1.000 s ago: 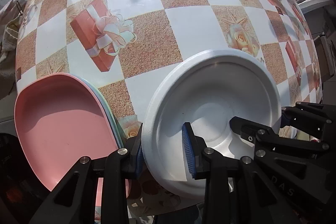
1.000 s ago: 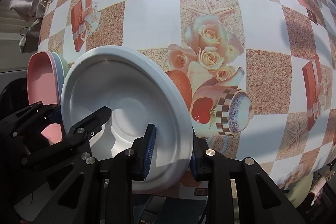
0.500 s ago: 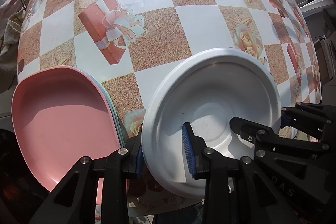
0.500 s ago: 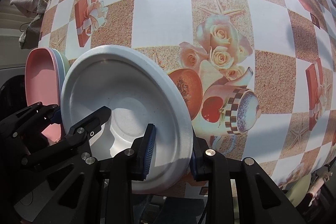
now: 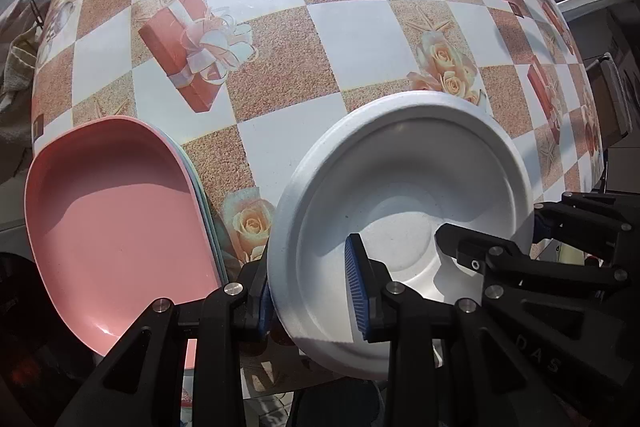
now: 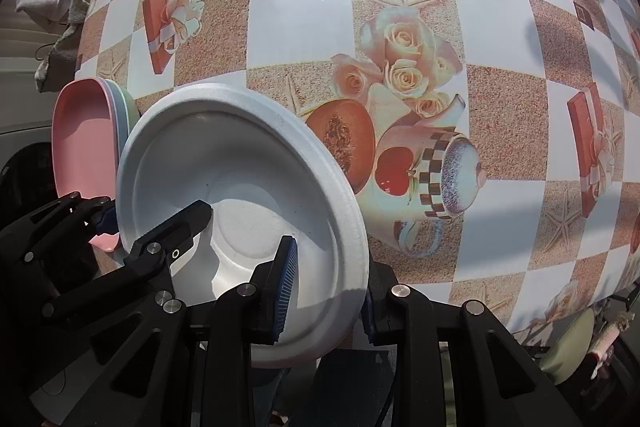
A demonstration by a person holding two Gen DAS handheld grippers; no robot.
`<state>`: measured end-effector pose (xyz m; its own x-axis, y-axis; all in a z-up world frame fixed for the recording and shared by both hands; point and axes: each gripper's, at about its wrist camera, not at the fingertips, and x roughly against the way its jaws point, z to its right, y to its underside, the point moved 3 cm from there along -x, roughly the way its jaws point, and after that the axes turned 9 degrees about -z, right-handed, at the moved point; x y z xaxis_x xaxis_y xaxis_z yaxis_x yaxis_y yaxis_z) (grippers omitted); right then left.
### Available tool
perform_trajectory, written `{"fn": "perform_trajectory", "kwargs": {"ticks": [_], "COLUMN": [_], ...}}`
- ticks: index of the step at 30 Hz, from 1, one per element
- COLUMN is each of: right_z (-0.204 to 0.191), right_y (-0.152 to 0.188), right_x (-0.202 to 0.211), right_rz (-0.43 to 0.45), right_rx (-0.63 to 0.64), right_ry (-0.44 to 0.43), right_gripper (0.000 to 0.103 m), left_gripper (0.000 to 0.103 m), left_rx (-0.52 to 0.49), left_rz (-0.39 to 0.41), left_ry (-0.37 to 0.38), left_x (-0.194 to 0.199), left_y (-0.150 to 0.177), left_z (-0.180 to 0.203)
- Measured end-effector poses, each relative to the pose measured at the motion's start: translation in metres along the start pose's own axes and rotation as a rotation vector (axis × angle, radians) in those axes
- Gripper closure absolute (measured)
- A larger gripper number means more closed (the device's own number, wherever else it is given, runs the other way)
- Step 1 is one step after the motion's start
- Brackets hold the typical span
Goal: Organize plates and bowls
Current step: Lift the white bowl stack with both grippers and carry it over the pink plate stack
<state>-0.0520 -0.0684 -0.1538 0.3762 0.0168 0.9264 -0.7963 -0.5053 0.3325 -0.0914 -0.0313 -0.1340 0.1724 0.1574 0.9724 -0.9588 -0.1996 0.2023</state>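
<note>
Left wrist view: left hand-held gripper (image 5: 310, 289) clamps the near-left rim of the white bowl (image 5: 404, 183) at lower center, pink plate stack (image 5: 116, 219) at lower left on the checkered surface (image 5: 280, 39), right hand-held gripper's fingers intrude at lower right. Right wrist view: right hand-held gripper (image 6: 326, 293) pinches the bowl's near-right rim at lower center-left, pink stack at far left. Likely mid-carry: keep both grips firm and level, move together so the thin rim doesn't twist or slip.
</note>
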Motion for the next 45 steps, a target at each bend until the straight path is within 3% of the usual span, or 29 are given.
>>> {"fn": "perform_trajectory", "kwargs": {"ticks": [6, 14, 26, 45], "right_z": [0.009, 0.000, -0.043, -0.126], "right_y": [0.006, 0.009, 0.004, -0.006], "right_x": [0.021, 0.044, 0.065, 0.060], "right_rz": [0.035, 0.085, 0.106, 0.095], "right_rx": [-0.023, -0.005, 0.118, 0.308], "right_ry": [0.003, 0.013, 0.032, 0.068], "right_gripper": [0.071, 0.071, 0.071, 0.071], "left_gripper": [0.069, 0.069, 0.069, 0.069], "left_rx": [-0.046, -0.025, 0.089, 0.289], "left_rz": [0.055, 0.123, 0.173, 0.206], "left_ry": [-0.013, -0.017, -0.038, -0.038], "left_x": [0.023, 0.049, 0.070, 0.085], "left_y": [-0.002, -0.005, 0.011, 0.049], "left_z": [0.015, 0.011, -0.036, -0.104]}}
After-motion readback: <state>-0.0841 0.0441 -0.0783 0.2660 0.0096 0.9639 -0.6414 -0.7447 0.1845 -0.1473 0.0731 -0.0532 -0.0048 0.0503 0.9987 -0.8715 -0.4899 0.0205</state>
